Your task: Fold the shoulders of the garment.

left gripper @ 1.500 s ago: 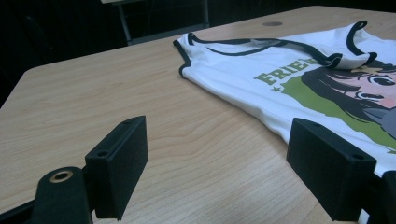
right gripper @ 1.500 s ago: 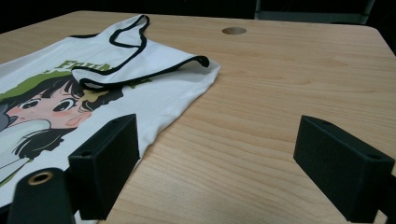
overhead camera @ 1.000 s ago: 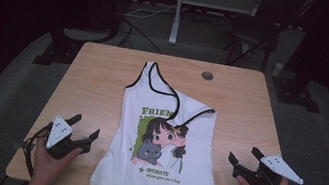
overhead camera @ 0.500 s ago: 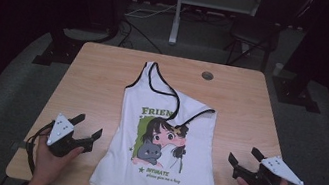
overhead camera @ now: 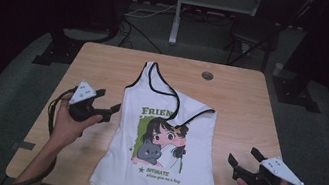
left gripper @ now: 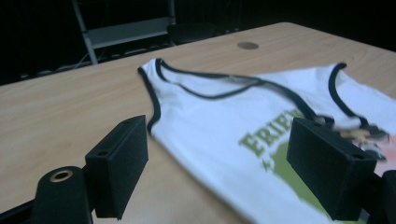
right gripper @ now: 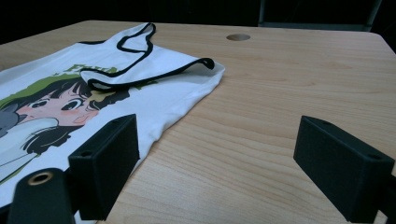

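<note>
A white tank top with black trim and a cartoon print lies flat in the middle of the wooden table. Its right shoulder strap is folded down over the chest; the left strap points to the far edge. My left gripper hovers open just beside the top's left edge, near the armhole. In the left gripper view, the jaws stand wide apart over the top. My right gripper is open near the front right corner, apart from the cloth. The right gripper view has the folded strap ahead and left.
A round cable hole sits in the table near the far edge. Bare wood lies on both sides of the top. A metal stand and cables are on the dark floor beyond the table.
My left gripper has moved away from the front edge and closer to the top's left side. The right gripper and the top have stayed put.
</note>
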`<state>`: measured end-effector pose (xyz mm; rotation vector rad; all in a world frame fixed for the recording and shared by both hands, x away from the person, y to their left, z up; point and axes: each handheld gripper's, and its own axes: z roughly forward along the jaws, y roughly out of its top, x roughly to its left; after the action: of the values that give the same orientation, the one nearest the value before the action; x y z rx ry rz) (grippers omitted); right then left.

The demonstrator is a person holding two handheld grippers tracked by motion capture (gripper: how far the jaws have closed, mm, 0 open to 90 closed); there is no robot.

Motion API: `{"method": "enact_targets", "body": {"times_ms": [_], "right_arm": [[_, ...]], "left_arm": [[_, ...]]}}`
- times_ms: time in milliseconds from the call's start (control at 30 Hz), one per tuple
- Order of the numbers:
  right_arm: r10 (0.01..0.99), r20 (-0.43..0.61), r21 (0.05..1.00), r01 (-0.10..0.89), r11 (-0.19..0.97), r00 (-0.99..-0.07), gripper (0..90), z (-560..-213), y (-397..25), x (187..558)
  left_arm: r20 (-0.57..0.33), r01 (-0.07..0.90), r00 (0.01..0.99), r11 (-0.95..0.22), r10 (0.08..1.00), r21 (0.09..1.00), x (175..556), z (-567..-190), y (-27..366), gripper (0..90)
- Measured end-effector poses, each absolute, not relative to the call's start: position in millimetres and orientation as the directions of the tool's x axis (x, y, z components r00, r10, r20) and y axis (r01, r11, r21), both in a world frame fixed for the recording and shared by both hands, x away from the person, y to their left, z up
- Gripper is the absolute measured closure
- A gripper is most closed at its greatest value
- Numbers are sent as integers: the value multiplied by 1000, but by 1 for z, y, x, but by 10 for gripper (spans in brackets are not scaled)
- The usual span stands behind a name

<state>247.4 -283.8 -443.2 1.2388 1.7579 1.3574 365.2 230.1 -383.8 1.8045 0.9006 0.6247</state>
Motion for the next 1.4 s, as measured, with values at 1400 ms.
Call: {"method": "enact_targets", "body": {"times_ms": [1400], "right_arm": [[904,75,951,304,63,-420,138,-443,-283,247]], "left_arm": [[-34,499,500,-256,866,828,559,-395,156,202]]}}
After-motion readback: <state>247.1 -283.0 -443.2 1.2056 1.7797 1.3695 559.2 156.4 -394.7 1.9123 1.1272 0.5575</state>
